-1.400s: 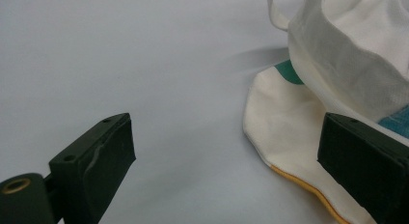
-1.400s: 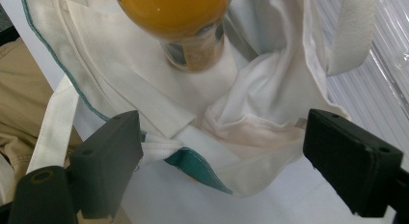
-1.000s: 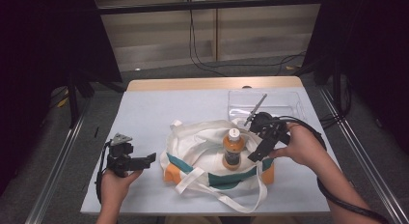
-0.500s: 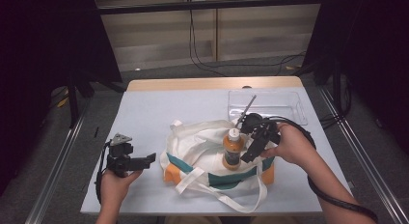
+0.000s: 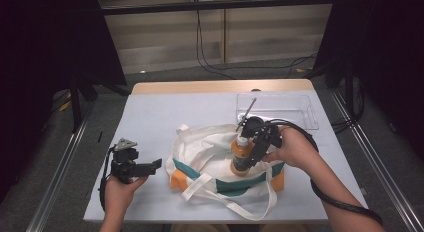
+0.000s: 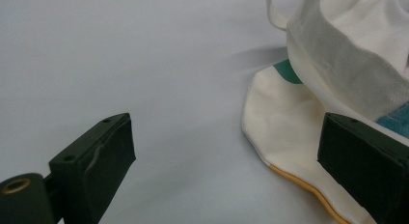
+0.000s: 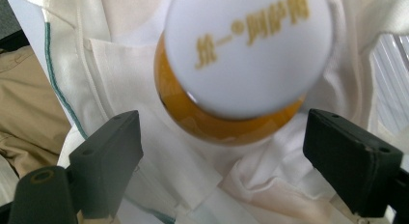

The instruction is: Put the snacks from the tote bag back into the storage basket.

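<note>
Upright, orange bottle (image 5: 241,156), white cap, in cream bag (image 5: 210,147)

I am seeing gold writing on the white cap (image 7: 248,50) of the orange bottle (image 7: 226,120). It is showing upside down and blurry in the right gripper view, so I am not able to read the words. I am finding no other writing near the bottle.

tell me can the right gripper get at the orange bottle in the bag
Probably yes. The right gripper is open with its fingers either side of the orange bottle, which stands upright in the open white bag; nothing sits between them.
</note>
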